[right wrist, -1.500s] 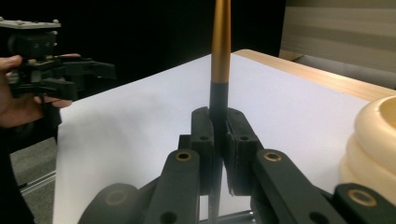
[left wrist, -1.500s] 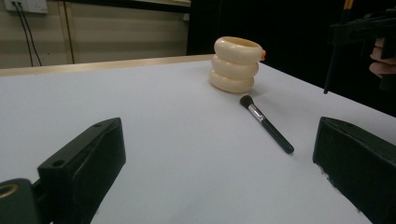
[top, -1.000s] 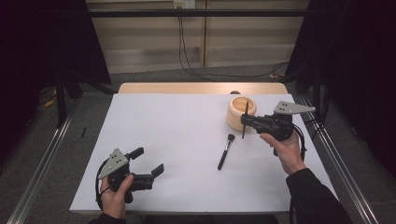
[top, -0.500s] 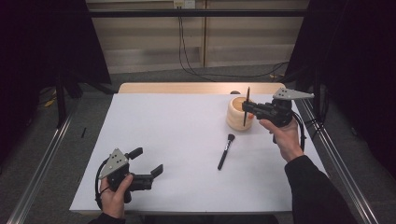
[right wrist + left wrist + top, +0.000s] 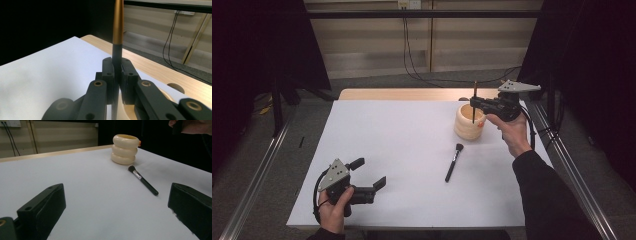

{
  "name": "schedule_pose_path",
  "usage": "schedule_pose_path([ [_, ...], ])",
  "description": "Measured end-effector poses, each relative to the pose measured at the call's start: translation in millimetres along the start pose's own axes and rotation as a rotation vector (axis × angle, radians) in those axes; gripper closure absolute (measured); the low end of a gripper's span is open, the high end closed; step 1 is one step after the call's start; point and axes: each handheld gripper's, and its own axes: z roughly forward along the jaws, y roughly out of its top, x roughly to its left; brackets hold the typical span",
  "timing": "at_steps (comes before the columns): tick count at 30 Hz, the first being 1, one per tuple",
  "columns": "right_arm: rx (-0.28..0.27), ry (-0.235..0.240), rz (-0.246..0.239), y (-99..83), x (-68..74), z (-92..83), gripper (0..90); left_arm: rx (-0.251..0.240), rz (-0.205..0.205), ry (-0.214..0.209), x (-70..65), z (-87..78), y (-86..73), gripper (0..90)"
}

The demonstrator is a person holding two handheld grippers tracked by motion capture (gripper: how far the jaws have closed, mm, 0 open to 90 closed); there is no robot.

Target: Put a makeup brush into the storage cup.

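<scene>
— Fingers (image 5: 109, 72) of our right gripper (image 5: 476, 102) clenched on a thin brush (image 5: 474, 102); we see it upright, gold-topped handle up, lower end over the mouth of the cream ribbed holder (image 5: 469, 126).

— And our left gripper (image 5: 371, 172)?

— Fingers released, nothing between them; it sits low over the white table (image 5: 402, 150), well apart from the holder, at the near edge. We note a second brush (image 5: 453, 163) flat on the table, just near of the holder, bristles toward it.
</scene>
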Motion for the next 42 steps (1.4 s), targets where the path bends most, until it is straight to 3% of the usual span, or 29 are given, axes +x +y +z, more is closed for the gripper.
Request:
schedule_pose_path([
  [13, -0.004, -0.052, -0.014, 3.8, -9.6, 15.8, 83.4, 0.005, 0.006, 0.007, -0.3, -0.7, 1.1, 1.4],
  [17, -0.003, -0.066, -0.004, 2.5, -16.8, 19.0, 83.4, 0.007, 0.013, -0.008, 0.3, -0.7, 1.0, 1.4],
  [24, 0.015, -0.090, 0.014, -4.8, -25.3, 27.9, 83.3, 0.003, 0.010, 0.005, 2.5, -1.4, 1.2, 1.8],
  [42, 0.053, -0.084, 0.042, -26.8, -32.5, 34.1, 83.3, 0.012, 0.009, 0.001, 4.6, 0.1, 0.8, 2.4],
])
